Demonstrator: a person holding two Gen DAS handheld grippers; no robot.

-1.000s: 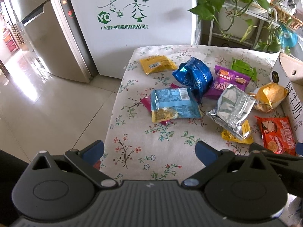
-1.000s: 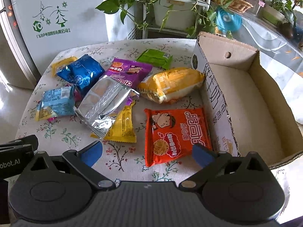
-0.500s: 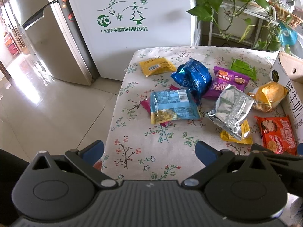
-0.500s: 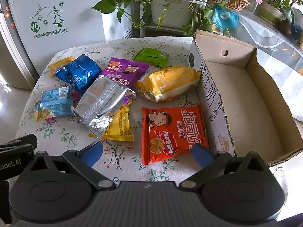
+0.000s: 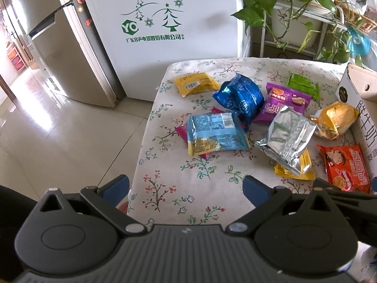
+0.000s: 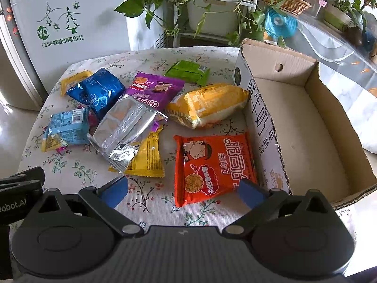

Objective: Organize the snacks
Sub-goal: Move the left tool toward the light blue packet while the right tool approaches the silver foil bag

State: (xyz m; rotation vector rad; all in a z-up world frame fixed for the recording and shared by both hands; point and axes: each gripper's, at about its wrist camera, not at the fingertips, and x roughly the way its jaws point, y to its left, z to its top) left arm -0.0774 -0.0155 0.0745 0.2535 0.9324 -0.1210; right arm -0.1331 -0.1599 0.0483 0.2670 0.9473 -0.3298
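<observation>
Task at opening stage: nothing yet packed. Cardboard box (image 6: 306, 127) found empty, standing open-topped at the right edge of the table (image 5: 179, 184), side wall printed with large characters. All snacks lying loose on the floral tablecloth beside it.

Left hand-held gripper (image 5: 186, 189): spread wide, holding nothing, poised above the near left corner of the table. Right hand-held gripper (image 6: 182, 192): likewise spread wide and empty, poised just short of the orange-red noodle packet (image 6: 214, 165).

Step judged in hand: approach for a first pick. Orange-red noodle packet judged the likely target, being nearest the right hand-held gripper and touching or just beside the box wall. Next move judged to call for a descent onto one edge of that flat packet, a pinch on the crimped seal, then a lift over the wall into the box.

Materials noted:
- Orange-red noodle packet: flat, square, glossy film.
- Silver foil bag (image 6: 127, 127): crinkled, reflective, lying partly over a yellow sachet (image 6: 148, 160).
- Yellow puffed bag (image 6: 207, 103): pillow-shaped, translucent wrap, touching or near the box wall.
- Purple packet (image 6: 155, 87) and green packet (image 6: 188, 72): flat, farther back.
- Dark blue foil bag (image 5: 240, 96): bulged, creased.
- Light blue packet (image 5: 214, 134): flat, barcode side up, resting on a pink packet (image 5: 182, 133).
- Small yellow packet (image 5: 195, 83): flat, at the far left.

Slippery film surfaces judged prone to sliding under a shallow pinch.
</observation>
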